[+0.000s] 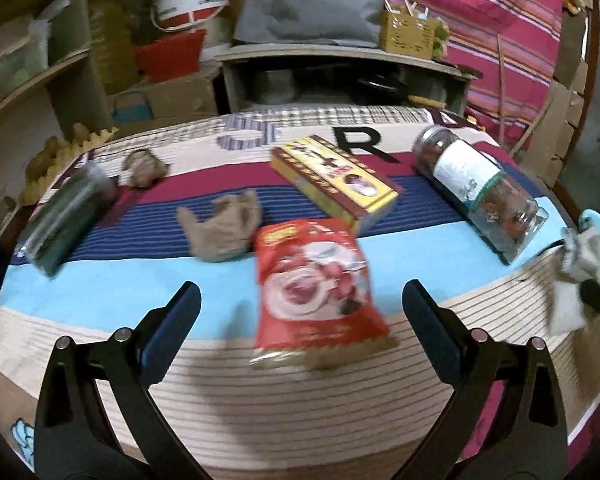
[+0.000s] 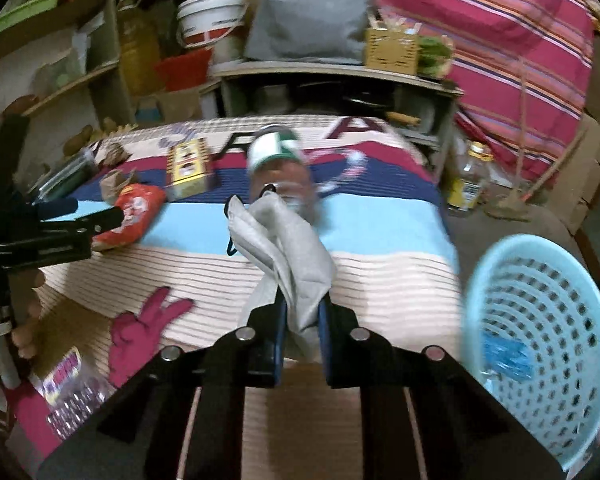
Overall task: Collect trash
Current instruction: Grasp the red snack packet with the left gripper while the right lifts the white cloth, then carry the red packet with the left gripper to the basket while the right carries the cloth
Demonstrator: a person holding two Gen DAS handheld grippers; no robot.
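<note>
Trash is being collected here, and one piece of it, a crumpled grey-white paper (image 2: 288,248), is pinched between the fingers of the right gripper (image 2: 302,316), which are almost fully closed on its lower end. Most of the paper stands free above and ahead of the fingertips, so only a small part is really held. The light blue basket (image 2: 540,344) is seen to the right of these fingers, near but not under them, with something blue already lying inside.

The first risk is judged to be a slip: the loose upper part may swing when the gripper is carried sideways, and the paper could be pulled out and dropped on the striped cloth (image 2: 380,280) short of the basket rim. A release made too early would give the same result. The basket looks light, so it could also be pushed or tipped if the rim is touched.

The left gripper (image 1: 300,304) is held wide open with nothing between its fingers. The red snack packet (image 1: 312,284) lies just ahead of them, between the two tips. Beyond it are a brown crumpled paper (image 1: 220,228), a yellow box (image 1: 336,180) and a clear jar (image 1: 480,200). If the fingers are closed too high, the flat, glossy packet may only be pushed away.
</note>
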